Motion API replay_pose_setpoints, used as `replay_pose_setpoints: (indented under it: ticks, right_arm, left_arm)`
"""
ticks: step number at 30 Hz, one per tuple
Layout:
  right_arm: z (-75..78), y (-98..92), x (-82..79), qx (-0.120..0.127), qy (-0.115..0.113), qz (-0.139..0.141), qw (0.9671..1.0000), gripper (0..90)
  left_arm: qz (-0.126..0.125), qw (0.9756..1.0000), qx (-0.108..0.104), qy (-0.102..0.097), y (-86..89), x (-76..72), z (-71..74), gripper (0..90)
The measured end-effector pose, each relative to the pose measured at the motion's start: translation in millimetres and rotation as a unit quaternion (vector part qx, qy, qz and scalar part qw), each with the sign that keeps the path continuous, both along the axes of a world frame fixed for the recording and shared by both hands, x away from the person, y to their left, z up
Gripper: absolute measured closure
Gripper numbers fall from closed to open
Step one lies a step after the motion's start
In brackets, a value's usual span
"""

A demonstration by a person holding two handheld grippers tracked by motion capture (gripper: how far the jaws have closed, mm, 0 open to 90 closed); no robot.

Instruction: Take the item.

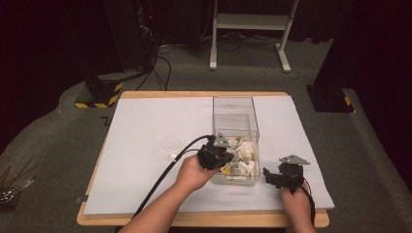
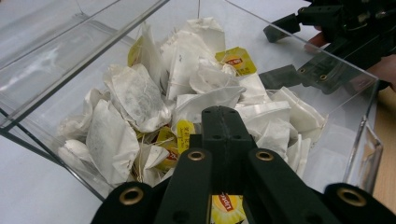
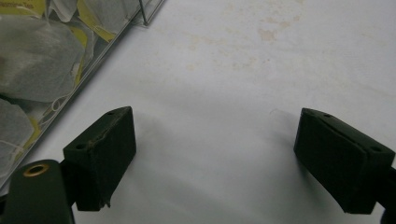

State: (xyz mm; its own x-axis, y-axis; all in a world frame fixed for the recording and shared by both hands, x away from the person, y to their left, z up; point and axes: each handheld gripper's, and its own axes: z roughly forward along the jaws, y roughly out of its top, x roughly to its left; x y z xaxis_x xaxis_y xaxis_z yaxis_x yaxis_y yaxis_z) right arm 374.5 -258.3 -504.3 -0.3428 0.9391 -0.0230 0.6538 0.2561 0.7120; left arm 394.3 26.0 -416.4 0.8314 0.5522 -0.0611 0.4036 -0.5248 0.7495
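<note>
My left gripper (image 2: 223,122) closed over tea bags (image 2: 140,98) inside clear box (image 1: 235,111); right gripper (image 3: 224,154) wide open beside box — white table (image 1: 145,126).

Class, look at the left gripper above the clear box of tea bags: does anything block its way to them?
Nothing visible does. The left gripper, jaws shut, hangs directly over the tea bags in the open-topped clear box.

My table (image 1: 145,126) is lit from above while the room behind stays dark. Soft shadows sit under my right gripper (image 3: 215,158). Frames look slightly soft.
</note>
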Motion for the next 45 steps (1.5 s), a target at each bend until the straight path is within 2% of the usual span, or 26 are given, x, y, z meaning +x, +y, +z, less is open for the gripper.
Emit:
replay_pose_setpoints:
  ticks: [10,20,31,45]
  right_arm:
    - [0.0,0.0,0.0,0.000,0.000,0.000,1.0000,12.8]
    - [0.0,0.0,0.0,0.000,0.000,0.000,1.0000,12.8]
    - [0.0,0.0,0.0,0.000,0.000,0.000,1.0000,12.8]
    - [0.0,0.1,-0.1,0.000,0.000,0.000,1.0000,12.8]
  left_arm:
    - [0.003,0.9997,-0.024,-0.011,10.0,-1.7,11.1,90.0]
    - [0.013,0.9982,-0.054,-0.024,26.1,-4.0,21.4,90.0]
    - [0.032,0.9940,-0.099,-0.032,50.0,-3.5,30.4,90.0]
    - [0.058,0.9906,-0.115,-0.044,79.8,-2.4,39.1,90.0]
